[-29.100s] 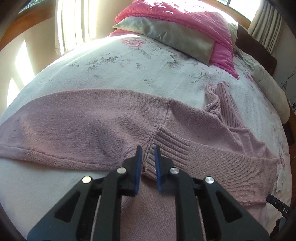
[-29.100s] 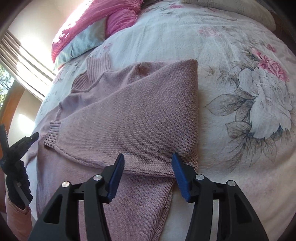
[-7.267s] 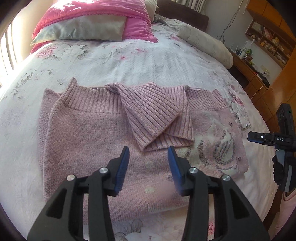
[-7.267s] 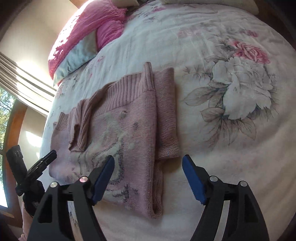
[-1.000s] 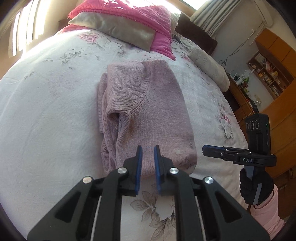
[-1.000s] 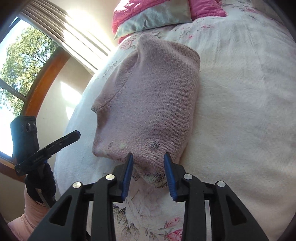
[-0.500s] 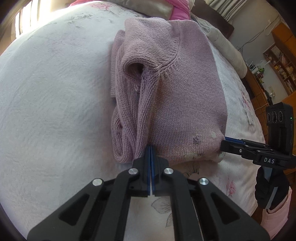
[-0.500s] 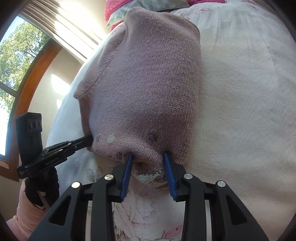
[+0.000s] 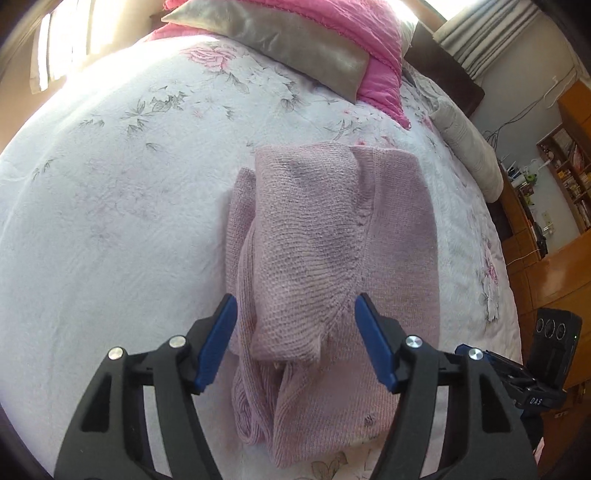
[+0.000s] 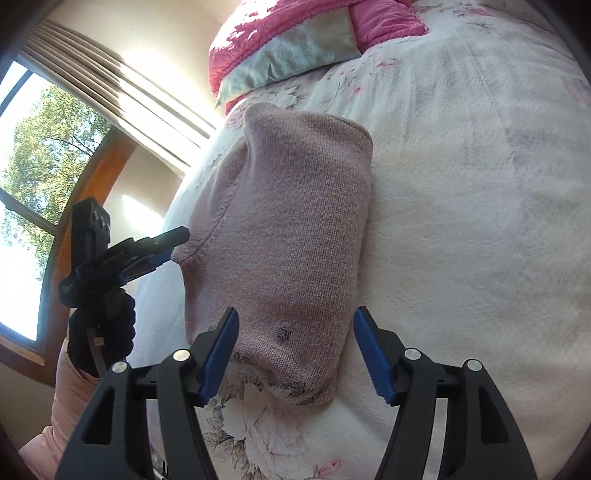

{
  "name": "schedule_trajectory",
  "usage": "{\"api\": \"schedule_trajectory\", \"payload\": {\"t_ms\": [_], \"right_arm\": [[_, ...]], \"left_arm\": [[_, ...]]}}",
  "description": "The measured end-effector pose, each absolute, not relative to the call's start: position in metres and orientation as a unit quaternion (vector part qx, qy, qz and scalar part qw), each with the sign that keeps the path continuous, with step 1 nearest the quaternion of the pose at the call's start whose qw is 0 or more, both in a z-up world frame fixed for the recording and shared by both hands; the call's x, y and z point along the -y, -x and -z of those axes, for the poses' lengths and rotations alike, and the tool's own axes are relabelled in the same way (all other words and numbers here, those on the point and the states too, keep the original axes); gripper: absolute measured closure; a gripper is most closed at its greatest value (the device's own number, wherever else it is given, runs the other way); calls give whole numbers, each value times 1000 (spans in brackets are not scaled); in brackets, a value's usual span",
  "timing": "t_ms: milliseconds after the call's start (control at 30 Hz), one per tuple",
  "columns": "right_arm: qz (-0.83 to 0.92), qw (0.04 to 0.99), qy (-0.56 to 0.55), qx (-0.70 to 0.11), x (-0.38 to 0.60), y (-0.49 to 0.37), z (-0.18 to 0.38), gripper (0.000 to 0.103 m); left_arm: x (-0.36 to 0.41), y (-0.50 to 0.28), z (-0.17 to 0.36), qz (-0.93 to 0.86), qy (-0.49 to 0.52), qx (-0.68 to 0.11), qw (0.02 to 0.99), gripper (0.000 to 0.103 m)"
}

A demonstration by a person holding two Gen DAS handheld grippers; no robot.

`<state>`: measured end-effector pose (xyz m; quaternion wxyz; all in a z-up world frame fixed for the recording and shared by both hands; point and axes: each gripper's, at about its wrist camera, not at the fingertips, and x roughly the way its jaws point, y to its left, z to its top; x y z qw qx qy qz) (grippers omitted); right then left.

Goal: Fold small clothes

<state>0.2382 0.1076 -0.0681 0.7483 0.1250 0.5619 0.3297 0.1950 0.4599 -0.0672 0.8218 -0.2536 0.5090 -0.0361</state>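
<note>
The left gripper [image 9: 295, 339] has its fingers spread wide, holding nothing; its blue pads [image 9: 218, 341] stand on either side of the near end of the pink sweater [image 9: 332, 240] without touching it. The right gripper [image 10: 295, 350] is likewise spread wide and empty, positioned over the sweater's near right corner [image 10: 303, 387].

The sweater lies folded into a compact, thick bundle on the floral bedspread [image 9: 110, 203], near the bed's front edge. Its left side shows several stacked knit layers [image 9: 243, 332], loose and slightly uneven; the right side [image 9: 406, 240] is a smooth, closed fold.

Handling judgement: the knit is soft, limp and moderately light, with a coarse, non-slippery texture and no fragility. It will sag and unfold if lifted by a single layer. Recommended hold: pinch through all layers at the two near corners, or at the closed fold, so the bundle stays together. Loose layers on the left side are the likely point of slippage.

Beyond the sweater, a grey pillow [image 9: 295, 44] rests against a pink quilt [image 9: 369, 33] at the head of the bed.

No containers are in view on the bed. A wooden shelf unit [image 9: 565, 173] stands far right; its contents are too small to identify.
</note>
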Motion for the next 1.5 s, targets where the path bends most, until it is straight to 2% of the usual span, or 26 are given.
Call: {"api": "schedule_trajectory", "payload": {"t_ms": [33,133,267,367,467,667,800,867,933,1000,1033,1067,1100,1133,1167,1267,1500], "right_arm": [[-327,747,-127,-565,-108,-241,72,37],[-326,742,-135,-570,-104,-249,82,37],[-334,732,-150,-574,-102,-257,92,36],[-339,725,-157,-578,-104,-263,96,29],[-344,718,-174,-580,-107,-267,100,23],[-351,694,-227,-587,-112,-290,118,20],[-348,682,-250,-593,-114,-302,132,17],[-342,678,-255,-599,-118,-307,141,17],[-346,670,-266,-601,-123,-311,149,17],[-346,674,-266,-597,-128,-312,151,17],[-347,675,-265,-595,-131,-311,151,18],[-349,676,-262,-593,-135,-310,150,27],[-349,682,-255,-590,-137,-309,147,30],[-353,686,-249,-586,-138,-306,143,40],[-358,688,-243,-582,-137,-304,137,47],[-378,686,-243,-572,-128,-294,120,54],[-407,685,-228,-560,-75,-249,70,55]], "left_arm": [[-464,-204,73,36,265,-514,815,42],[-472,-222,89,34,277,-526,804,42],[-479,-235,105,51,283,-535,795,35],[-484,-236,113,72,289,-529,794,29],[-497,-230,124,107,340,-513,781,29],[-506,-223,133,185,423,-471,752,28],[-495,-234,138,177,396,-495,753,26],[-483,-238,140,177,358,-509,762,19],[-469,-240,138,182,318,-515,775,19],[-461,-241,138,178,303,-515,782,22],[-459,-241,139,181,308,-511,782,34],[-460,-240,140,187,320,-506,779,47],[-461,-238,140,190,330,-500,778,51],[-461,-235,139,191,334,-496,778,55],[-460,-233,137,193,333,-492,780,57],[-461,-223,128,212,367,-472,773,60],[-416,-173,84,264,388,-445,763,60]]}}
